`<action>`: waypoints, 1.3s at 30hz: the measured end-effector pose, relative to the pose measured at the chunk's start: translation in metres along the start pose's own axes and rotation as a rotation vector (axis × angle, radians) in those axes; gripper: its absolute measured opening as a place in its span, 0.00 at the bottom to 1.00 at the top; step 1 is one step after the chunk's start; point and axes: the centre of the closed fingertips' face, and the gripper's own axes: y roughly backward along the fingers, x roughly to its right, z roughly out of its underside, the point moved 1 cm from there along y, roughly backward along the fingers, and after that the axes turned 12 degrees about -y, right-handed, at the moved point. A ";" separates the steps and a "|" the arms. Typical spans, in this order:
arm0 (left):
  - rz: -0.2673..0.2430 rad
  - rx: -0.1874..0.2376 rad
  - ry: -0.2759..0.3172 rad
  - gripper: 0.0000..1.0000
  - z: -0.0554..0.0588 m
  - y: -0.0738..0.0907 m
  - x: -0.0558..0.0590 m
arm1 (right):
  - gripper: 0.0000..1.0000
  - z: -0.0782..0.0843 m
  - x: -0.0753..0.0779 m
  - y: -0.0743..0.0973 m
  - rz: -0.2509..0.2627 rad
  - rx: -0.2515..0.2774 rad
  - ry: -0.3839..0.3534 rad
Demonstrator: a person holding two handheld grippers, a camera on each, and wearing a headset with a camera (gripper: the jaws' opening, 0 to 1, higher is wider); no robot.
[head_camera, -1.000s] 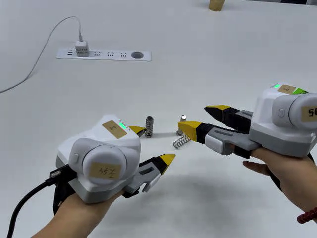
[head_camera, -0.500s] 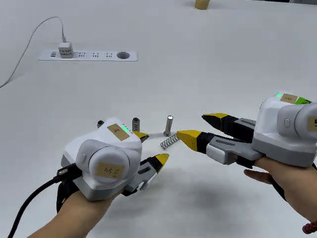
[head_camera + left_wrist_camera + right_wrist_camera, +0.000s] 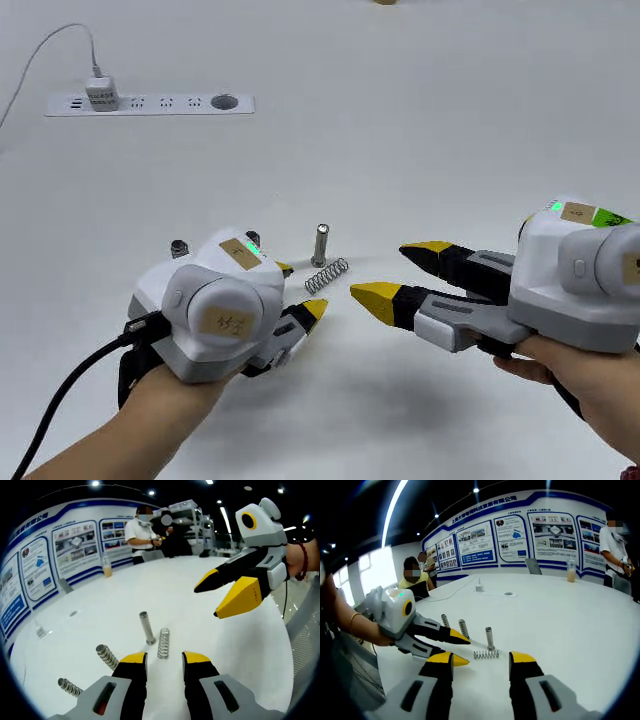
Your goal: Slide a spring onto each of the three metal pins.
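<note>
On the white counter (image 3: 420, 130) a loose spring (image 3: 326, 276) lies on its side just on the near side of a bare upright metal pin (image 3: 320, 244); whether the 2 touch cannot be told. To the left of that pin stand 2 more pins, each with a spring already coiled round it: the nearer sprung pin (image 3: 106, 656) and the outer sprung pin (image 3: 69, 686), which in the head view peek out from behind the left hand-held gripper's body. The left hand-held gripper (image 3: 300, 290) is at near left, its yellow-tipped jaws spread and empty, with their tips near the loose spring's left end. In the left gripper view the spring (image 3: 163, 642) sits just past the gap between those jaws, with the bare pin (image 3: 145, 627) just beyond it. The right hand-held gripper (image 3: 385, 272) reaches in from the right, its jaws also spread wide and holding nothing, with the tips a little to the right of the spring. In the right gripper view the spring (image 3: 486, 654) lies across the gap between its jaws, at the foot of the pin (image 3: 490, 637). A white power strip (image 3: 150, 103) with a charger plugged in lies at far left.
</note>
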 end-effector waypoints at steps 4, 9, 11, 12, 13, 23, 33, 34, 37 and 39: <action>0.007 -0.008 0.001 0.26 0.001 -0.007 0.000 | 0.46 0.003 0.000 0.001 -0.004 -0.003 -0.009; 0.033 -0.026 -0.025 0.24 0.002 -0.014 0.000 | 0.45 0.006 0.002 0.001 0.001 -0.003 -0.026; 0.038 -0.033 -0.031 0.23 0.003 -0.016 -0.001 | 0.45 0.007 0.003 0.002 0.002 0.000 -0.034; 0.041 -0.039 -0.032 0.22 0.004 -0.017 -0.002 | 0.45 0.008 0.003 0.002 0.002 0.001 -0.041; 0.041 -0.041 -0.032 0.22 0.004 -0.018 -0.002 | 0.45 0.008 0.004 0.002 0.003 0.002 -0.044; 0.037 -0.062 0.001 0.15 0.009 -0.022 -0.003 | 0.45 0.013 0.004 0.002 0.005 0.001 -0.062; 0.055 -0.056 0.011 0.11 0.008 -0.023 -0.001 | 0.44 0.010 0.006 0.003 0.016 0.011 -0.082; 0.055 -0.056 0.013 0.11 0.008 -0.022 -0.001 | 0.44 0.010 0.007 0.003 0.017 0.014 -0.087; 0.059 -0.059 0.016 0.10 0.009 -0.021 0.000 | 0.44 0.008 0.010 0.004 0.023 0.020 -0.113; 0.062 -0.061 0.020 0.10 0.009 -0.019 0.001 | 0.43 0.007 0.011 0.004 0.026 0.025 -0.126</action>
